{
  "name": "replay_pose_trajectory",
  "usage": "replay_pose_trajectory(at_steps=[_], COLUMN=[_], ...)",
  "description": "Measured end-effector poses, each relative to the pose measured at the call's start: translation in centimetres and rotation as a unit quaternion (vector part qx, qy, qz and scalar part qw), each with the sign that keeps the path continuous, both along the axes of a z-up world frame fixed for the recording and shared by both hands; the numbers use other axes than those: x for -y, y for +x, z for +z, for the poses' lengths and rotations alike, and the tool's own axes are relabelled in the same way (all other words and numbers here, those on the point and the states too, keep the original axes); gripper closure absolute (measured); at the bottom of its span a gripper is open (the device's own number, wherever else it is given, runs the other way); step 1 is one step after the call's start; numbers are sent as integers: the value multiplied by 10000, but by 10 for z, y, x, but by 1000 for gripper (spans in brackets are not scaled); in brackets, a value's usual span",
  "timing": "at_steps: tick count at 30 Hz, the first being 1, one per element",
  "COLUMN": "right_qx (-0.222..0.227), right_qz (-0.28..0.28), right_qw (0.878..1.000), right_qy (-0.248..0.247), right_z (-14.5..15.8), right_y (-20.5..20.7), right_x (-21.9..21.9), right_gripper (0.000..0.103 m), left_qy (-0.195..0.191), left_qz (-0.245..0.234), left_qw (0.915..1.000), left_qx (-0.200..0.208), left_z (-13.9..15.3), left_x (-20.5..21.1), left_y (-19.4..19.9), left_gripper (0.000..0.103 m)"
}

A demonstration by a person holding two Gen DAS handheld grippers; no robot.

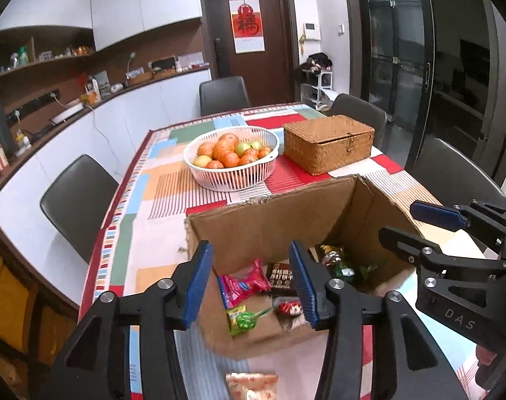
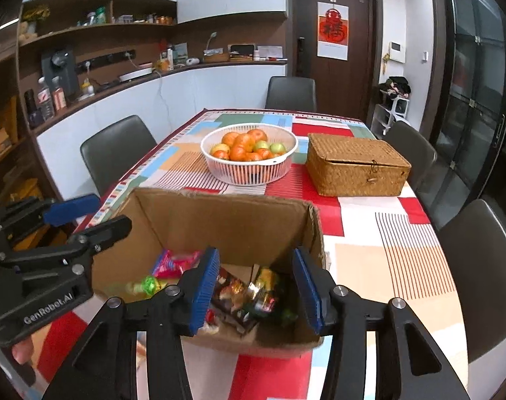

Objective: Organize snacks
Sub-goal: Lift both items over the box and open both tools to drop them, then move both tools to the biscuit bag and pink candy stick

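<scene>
An open cardboard box point(image 1: 269, 223) point(image 2: 219, 220) stands on the table's near end. It holds several snacks: a pink packet point(image 1: 244, 283) point(image 2: 174, 261), a green lollipop point(image 1: 248, 320) point(image 2: 148, 285), a brown biscuit pack point(image 1: 281, 278) and shiny wrapped sweets point(image 1: 336, 260) point(image 2: 263, 290). My left gripper point(image 1: 251, 286) is open and empty over the box's near left part. My right gripper point(image 2: 256, 291) is open and empty over its near right part; it also shows in the left wrist view point(image 1: 406, 223). Another snack packet point(image 1: 251, 385) lies on the table in front of the box.
A white basket point(image 1: 233, 180) point(image 2: 249, 173) of oranges and green fruit stands mid-table beside a closed wicker box point(image 1: 329, 143) point(image 2: 356, 166). The patchwork tablecloth point(image 1: 166, 180) point(image 2: 403, 250) covers the table. Dark chairs point(image 1: 76, 200) point(image 2: 479, 266) stand around it.
</scene>
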State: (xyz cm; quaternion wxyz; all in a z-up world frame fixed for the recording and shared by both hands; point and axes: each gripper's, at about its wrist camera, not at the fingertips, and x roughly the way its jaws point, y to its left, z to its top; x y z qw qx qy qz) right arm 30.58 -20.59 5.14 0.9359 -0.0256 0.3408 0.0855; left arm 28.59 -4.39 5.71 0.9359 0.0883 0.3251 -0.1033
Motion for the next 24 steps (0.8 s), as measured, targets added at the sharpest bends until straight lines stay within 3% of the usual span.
replay_pose_trajectory(at_steps=[3, 7, 24], right_qx=[49, 143, -469], right_qz=[142, 372, 1216], right_qw=[9999, 9992, 9915], right_qy=[-25, -25, -54], right_z=[0, 0, -55], right_y=[-18, -47, -124], right_x=[-5, -13, -47], right_gripper=[56, 56, 56], left_qy=[-34, -110, -190], left_qz=[71, 188, 478], left_qw=[9998, 9997, 9960], left_qx=[187, 145, -732], left_z=[2, 0, -74], left_x=[-6, -17, -50], left_y=[-27, -51, -141], left_gripper=[52, 50, 47])
